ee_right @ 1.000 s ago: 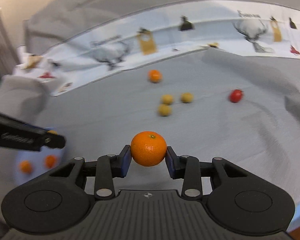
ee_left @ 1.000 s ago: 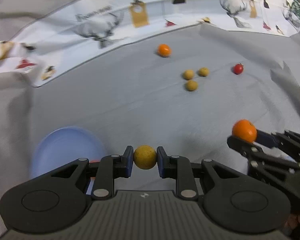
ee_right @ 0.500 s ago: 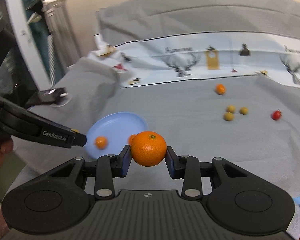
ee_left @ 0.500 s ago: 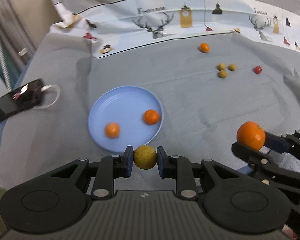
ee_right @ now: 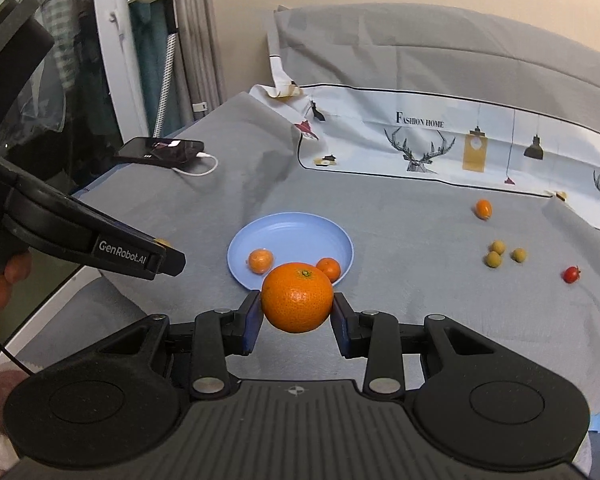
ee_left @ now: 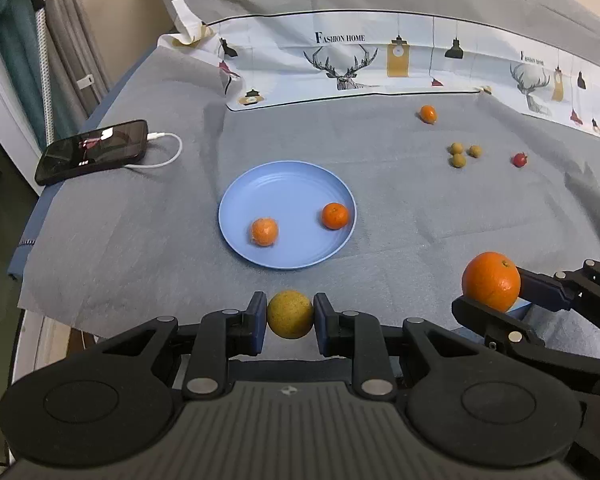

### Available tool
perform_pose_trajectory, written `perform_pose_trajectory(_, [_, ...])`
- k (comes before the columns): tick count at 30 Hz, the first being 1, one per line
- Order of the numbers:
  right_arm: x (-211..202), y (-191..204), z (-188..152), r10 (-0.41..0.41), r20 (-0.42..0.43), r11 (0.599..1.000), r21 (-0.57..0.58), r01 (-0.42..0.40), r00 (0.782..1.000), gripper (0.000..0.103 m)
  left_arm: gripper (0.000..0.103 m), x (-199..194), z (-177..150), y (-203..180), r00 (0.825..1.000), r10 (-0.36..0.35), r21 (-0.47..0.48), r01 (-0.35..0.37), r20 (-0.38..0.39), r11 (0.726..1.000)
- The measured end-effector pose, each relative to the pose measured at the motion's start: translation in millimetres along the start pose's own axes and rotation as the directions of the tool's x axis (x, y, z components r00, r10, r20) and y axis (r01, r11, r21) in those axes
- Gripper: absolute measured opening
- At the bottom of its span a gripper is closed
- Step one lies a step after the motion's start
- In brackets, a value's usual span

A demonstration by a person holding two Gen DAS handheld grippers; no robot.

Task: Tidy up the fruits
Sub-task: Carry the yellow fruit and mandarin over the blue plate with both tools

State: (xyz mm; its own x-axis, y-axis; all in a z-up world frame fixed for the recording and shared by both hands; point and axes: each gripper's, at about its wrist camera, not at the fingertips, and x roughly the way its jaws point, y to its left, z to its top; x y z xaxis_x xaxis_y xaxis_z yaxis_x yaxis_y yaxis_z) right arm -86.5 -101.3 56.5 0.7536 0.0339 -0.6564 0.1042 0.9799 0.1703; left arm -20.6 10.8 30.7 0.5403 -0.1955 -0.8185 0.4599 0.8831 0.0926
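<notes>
My left gripper (ee_left: pixel 290 316) is shut on a yellow-brown round fruit (ee_left: pixel 290 313), held near the front edge of the grey cloth. My right gripper (ee_right: pixel 297 312) is shut on a large orange (ee_right: pixel 297 297), which also shows at the right of the left wrist view (ee_left: pixel 491 281). A blue plate (ee_left: pixel 260 184) ahead holds two small oranges (ee_left: pixel 264 231) (ee_left: pixel 335 215). Farther right on the cloth lie a small orange (ee_left: pixel 428 114), three yellow-brown fruits (ee_left: pixel 457 159) and a red tomato (ee_left: pixel 519 159).
A black phone (ee_left: pixel 94 150) with a white cable lies at the cloth's left edge. A printed white cloth (ee_left: pixel 400 64) runs along the back. Curtains and a white frame (ee_right: pixel 112 40) stand at the left, beyond the table edge.
Both grippers have pulled back and up from the cloth with their fruits still held. The view has widened, so the blue plate, phone and table's left edge now show.
</notes>
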Motion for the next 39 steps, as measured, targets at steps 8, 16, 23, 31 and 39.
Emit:
perform_pose_trajectory(8, [5.2,10.6,4.4,-0.017,-0.017,0.999,-0.031,0.017,1.000,0.038,0.027,1.4,-4.0,13.8,1.000,-0.015,-0.024,0.015,-0.003,1.000])
perform_pose_trajectory(16, [17.0,11.9,4.5,-0.016,-0.054,0.999,-0.039,0.014,0.998,0.038,0.027,11.8,-1.3,18.4,1.000,-0.023,-0.038,0.022,-0.017,0.999])
perform_pose_trajectory(23, [29.6,9.6,5.1,-0.020,-0.079,0.999,-0.039,0.017,0.997,0.038,0.027,29.5,11.6,26.7,0.999,-0.020,-0.054,0.018,-0.031,0.998])
perform_pose_trajectory(31, [56.1,-1.3,14.7,-0.026,-0.096,1.000,0.003,0.026,0.995,0.038,0.027,53.3,40.8,36.4,0.999,-0.004,-0.075,0.001,-0.036,0.997])
perform_pose_trajectory(39, [91.2,-13.2,24.6,-0.021,-0.123,0.999,0.024,0.024,0.992,0.038,0.027,93.8,64.0,40.9,0.998,0.009,-0.064,-0.013,-0.069,0.998])
